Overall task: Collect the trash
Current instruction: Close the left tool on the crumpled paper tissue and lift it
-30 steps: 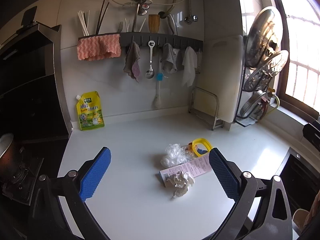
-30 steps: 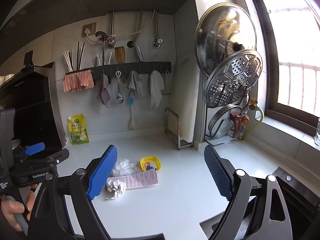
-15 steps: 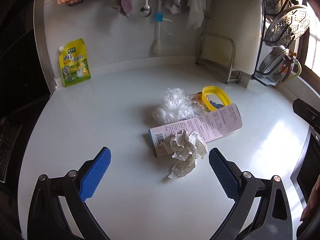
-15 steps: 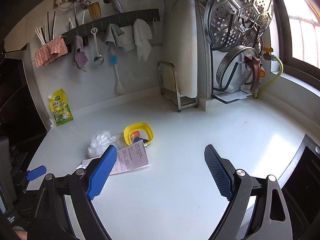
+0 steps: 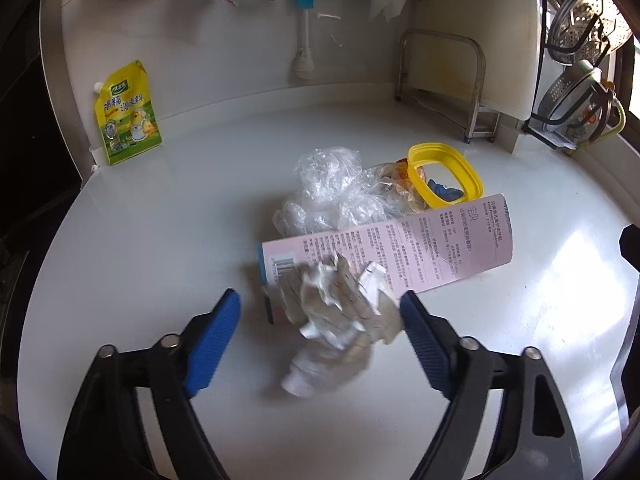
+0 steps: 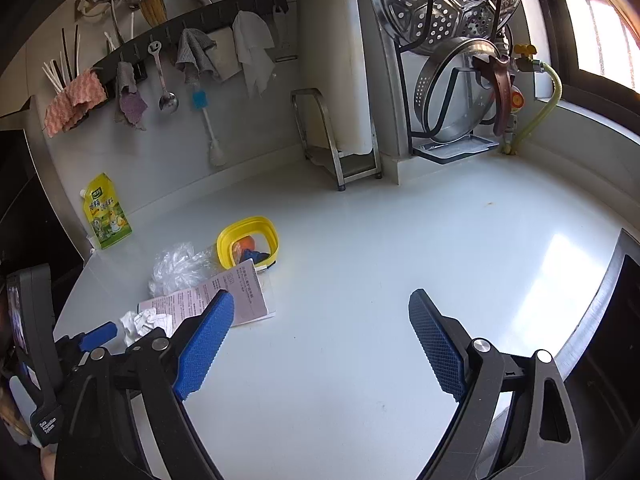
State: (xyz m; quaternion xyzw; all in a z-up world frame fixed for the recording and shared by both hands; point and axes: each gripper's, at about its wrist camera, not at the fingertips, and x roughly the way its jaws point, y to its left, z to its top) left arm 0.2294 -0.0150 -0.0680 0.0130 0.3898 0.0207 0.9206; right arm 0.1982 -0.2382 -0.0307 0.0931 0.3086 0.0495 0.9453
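Crumpled paper [image 5: 340, 300] — on white table [image 5: 160, 240], overlapping pink leaflet [image 5: 420, 248], between left gripper [image 5: 320, 320] fingers, which are closing, not yet pressing. Right gripper [image 6: 320, 332] — fingers spread wide, empty, over bare table, likely waiting its turn.

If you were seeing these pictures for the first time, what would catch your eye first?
The small heap of trash mid-counter: a crumpled paper ball between the closing jaws of the left hand-held gripper, resting partly on a pink printed card, with crinkled clear plastic and a yellow lid behind. The right hand-held gripper hangs open over bare white counter.
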